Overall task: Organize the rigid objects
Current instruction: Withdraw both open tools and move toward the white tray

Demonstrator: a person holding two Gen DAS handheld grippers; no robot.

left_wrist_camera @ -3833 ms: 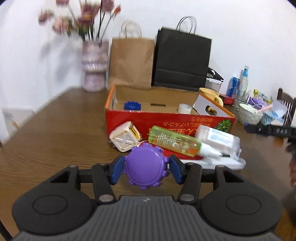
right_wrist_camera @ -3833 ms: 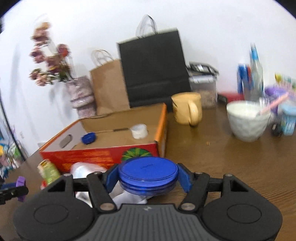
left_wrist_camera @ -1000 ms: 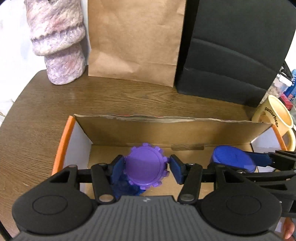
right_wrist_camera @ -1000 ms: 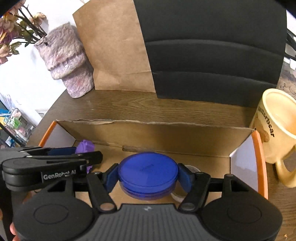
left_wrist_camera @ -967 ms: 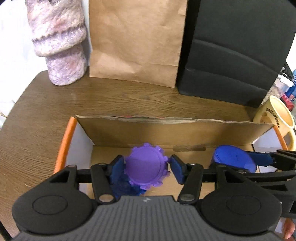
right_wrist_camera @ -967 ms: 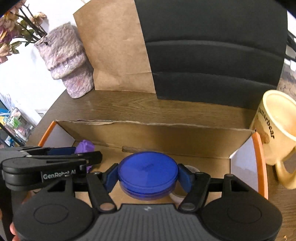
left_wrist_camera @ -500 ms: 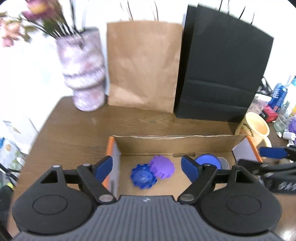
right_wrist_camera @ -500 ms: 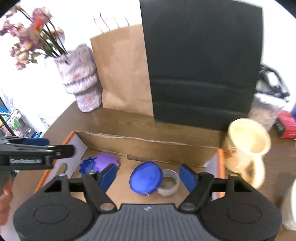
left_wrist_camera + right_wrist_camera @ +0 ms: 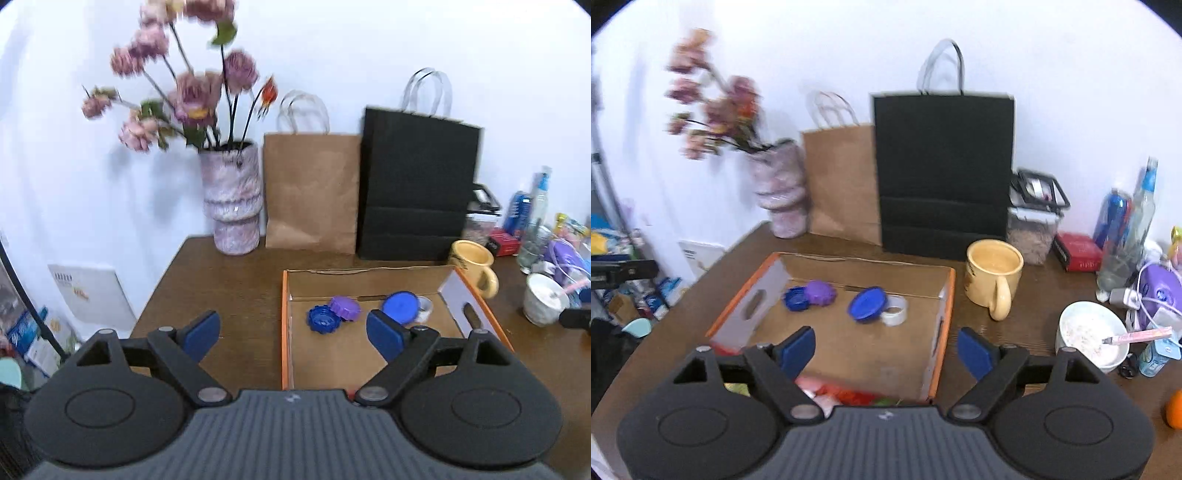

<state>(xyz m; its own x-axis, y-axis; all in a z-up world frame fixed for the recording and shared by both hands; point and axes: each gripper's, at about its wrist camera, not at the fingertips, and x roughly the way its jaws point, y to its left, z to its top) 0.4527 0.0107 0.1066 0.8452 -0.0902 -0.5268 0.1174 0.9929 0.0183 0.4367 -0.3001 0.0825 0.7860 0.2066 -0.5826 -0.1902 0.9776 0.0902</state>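
Observation:
An open cardboard box (image 9: 284, 332) (image 9: 943, 332) with orange rims sits on the wooden table. Inside it lie a purple gear-shaped lid (image 9: 345, 307) (image 9: 822, 291) leaning on a blue gear-shaped lid (image 9: 322, 319) (image 9: 795, 298), and a round blue lid (image 9: 400, 302) (image 9: 867, 303) against a roll of clear tape (image 9: 424, 305) (image 9: 895, 311). My left gripper (image 9: 293, 336) is open and empty, raised above the box's near left side. My right gripper (image 9: 885, 349) is open and empty, raised above the box's near edge.
A yellow mug (image 9: 994, 275) stands right of the box. A white bowl (image 9: 1091, 334) and bottles (image 9: 1134, 229) crowd the right side. A vase of flowers (image 9: 232, 206), a brown bag (image 9: 312, 192) and a black bag (image 9: 415, 188) stand behind. Objects (image 9: 834, 397) lie in front of the box.
Both grippers let go of their lids inside the box, opened wide, and pulled back and up. The purple lid and the round blue lid now lie in the box.

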